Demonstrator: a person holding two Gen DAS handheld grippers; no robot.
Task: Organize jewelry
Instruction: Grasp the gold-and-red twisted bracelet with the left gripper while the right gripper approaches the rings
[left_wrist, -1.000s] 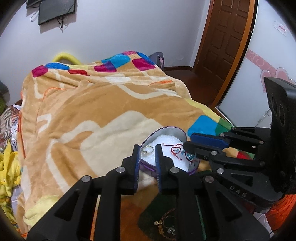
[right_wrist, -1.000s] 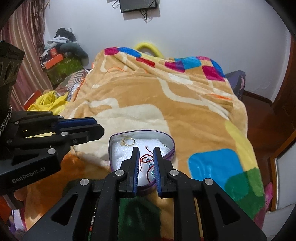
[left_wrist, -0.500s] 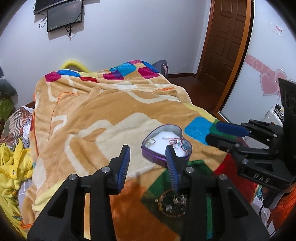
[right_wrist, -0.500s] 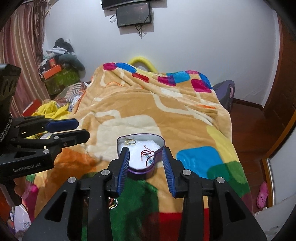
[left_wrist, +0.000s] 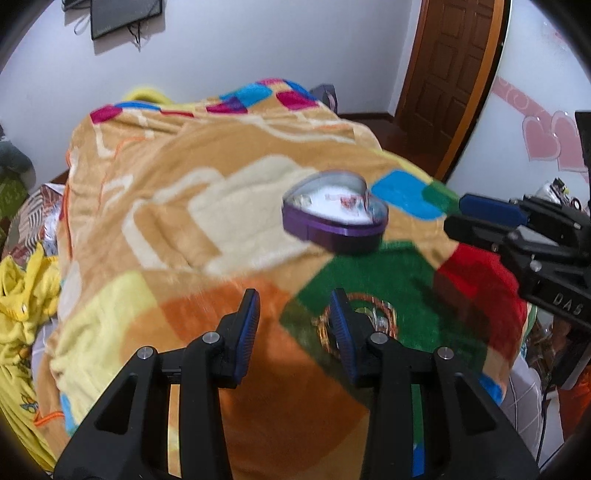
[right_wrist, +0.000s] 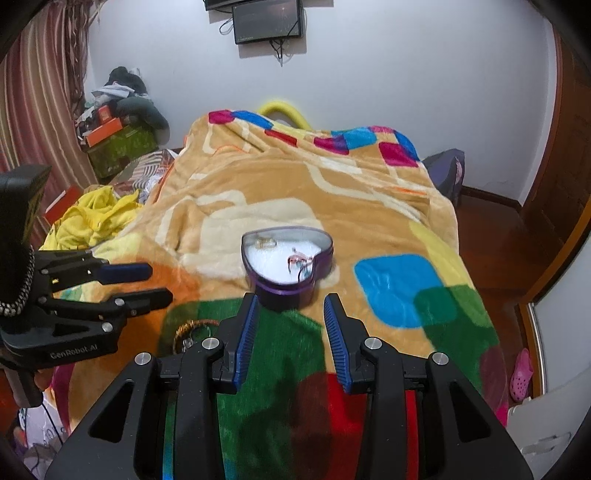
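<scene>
A purple heart-shaped jewelry box (left_wrist: 334, 216) with a white lining sits open on the bed blanket; it also shows in the right wrist view (right_wrist: 288, 264). Gold rings (right_wrist: 266, 242) and a red cord bracelet (right_wrist: 299, 260) lie inside. A pile of bangles and rings (left_wrist: 373, 317) lies on the green patch; it also shows in the right wrist view (right_wrist: 192, 332). My left gripper (left_wrist: 295, 325) is open and empty, just above that pile. My right gripper (right_wrist: 290, 326) is open and empty, short of the box.
The bed carries an orange patchwork blanket (right_wrist: 295, 184). Yellow clothes (right_wrist: 96, 218) lie at the left bedside. A wooden door (left_wrist: 450, 62) and bare floor are to the right. A wall screen (right_wrist: 267, 20) hangs behind the bed.
Both grippers opened from nearly shut and drew back from the box toward the near end of the bed. The left one now hovers by the bangle pile.
</scene>
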